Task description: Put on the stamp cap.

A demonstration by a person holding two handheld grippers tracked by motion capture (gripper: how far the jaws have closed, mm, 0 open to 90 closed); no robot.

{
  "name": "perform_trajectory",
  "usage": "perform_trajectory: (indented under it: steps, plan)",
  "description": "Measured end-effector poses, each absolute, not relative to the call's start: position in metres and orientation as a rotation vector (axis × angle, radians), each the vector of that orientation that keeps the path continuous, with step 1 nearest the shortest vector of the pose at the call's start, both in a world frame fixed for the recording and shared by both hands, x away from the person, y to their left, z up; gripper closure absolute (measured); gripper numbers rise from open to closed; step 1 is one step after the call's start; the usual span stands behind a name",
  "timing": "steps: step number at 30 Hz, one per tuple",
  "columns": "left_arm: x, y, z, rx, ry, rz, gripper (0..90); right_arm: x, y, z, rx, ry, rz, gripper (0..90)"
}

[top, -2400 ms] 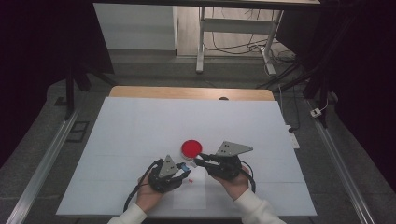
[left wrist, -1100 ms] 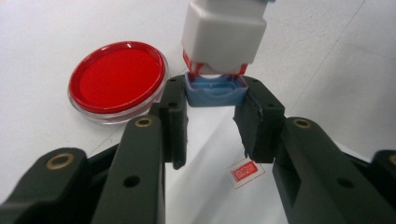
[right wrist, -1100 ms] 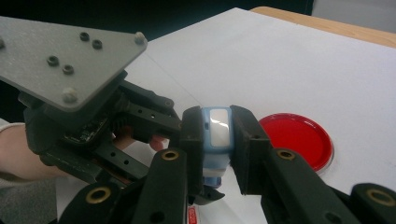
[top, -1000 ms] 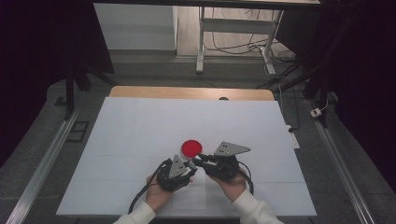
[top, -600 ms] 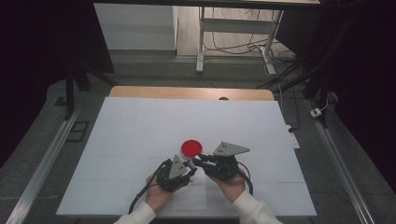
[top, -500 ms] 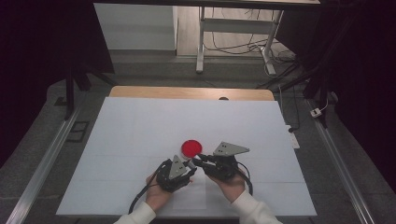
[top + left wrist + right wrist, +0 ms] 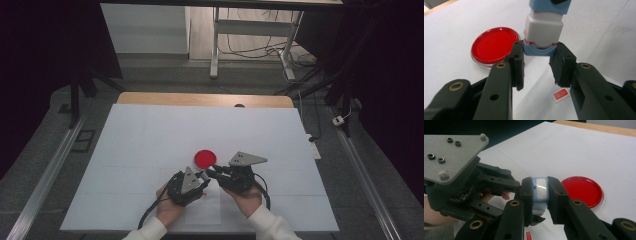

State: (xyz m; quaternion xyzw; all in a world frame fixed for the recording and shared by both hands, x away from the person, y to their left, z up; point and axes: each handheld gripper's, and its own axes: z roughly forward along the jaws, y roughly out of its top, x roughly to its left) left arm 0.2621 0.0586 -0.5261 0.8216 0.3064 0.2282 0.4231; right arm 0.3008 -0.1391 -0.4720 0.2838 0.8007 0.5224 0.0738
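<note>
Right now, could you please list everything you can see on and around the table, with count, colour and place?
Stamp: one, white body with light blue ends, held above the table between the two grippers.
Ink pad: one, round, red in a clear rim, on the table just beyond the grippers.
Label: one, small, red and white, flat on the table below the stamp.
Table: one, white top with a wooden far edge.
Metal frame: one, grey, on the floor beyond the table, cables beside it.
Left gripper: one, black, jaws either side of the stamp's blue lower end; contact unclear.
Right gripper: one, black, shut on the stamp.
Hands: two, at the near edge, white sleeves.
</note>
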Motion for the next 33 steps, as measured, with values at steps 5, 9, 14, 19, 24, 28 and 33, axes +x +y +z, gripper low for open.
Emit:
perform_trajectory:
  steps: [5, 9, 14, 19, 24, 28, 33]
  plan:
    - [0.2610, 0.0565, -0.5271, 2.063, 0.760, 0.590, 64.0, 0.3006, -0.1385, -0.4730, 0.881, 2.406, 1.567, 74.3]
    - [0.2602, 0.0558, -0.5275, 2.070, 0.753, 0.604, 64.1, 0.3001, -0.1376, -0.4742, 0.904, 2.407, 1.567, 74.3]
    - [0.2595, 0.0560, -0.5271, 2.061, 0.755, 0.617, 64.1, 0.2995, -0.1376, -0.4737, 0.917, 2.398, 1.584, 74.1]
    - [0.2596, 0.0549, -0.5279, 2.065, 0.757, 0.616, 64.2, 0.2996, -0.1372, -0.4750, 0.921, 2.406, 1.583, 73.8]
    - [0.2593, 0.0546, -0.5281, 2.062, 0.755, 0.613, 64.2, 0.2998, -0.1369, -0.4759, 0.918, 2.413, 1.585, 73.4]
    - [0.2586, 0.0545, -0.5279, 2.056, 0.753, 0.619, 64.3, 0.3002, -0.1377, -0.4754, 0.921, 2.414, 1.590, 73.8]
    - [0.2581, 0.0548, -0.5279, 2.053, 0.749, 0.621, 64.3, 0.3003, -0.1384, -0.4750, 0.918, 2.414, 1.587, 74.3]
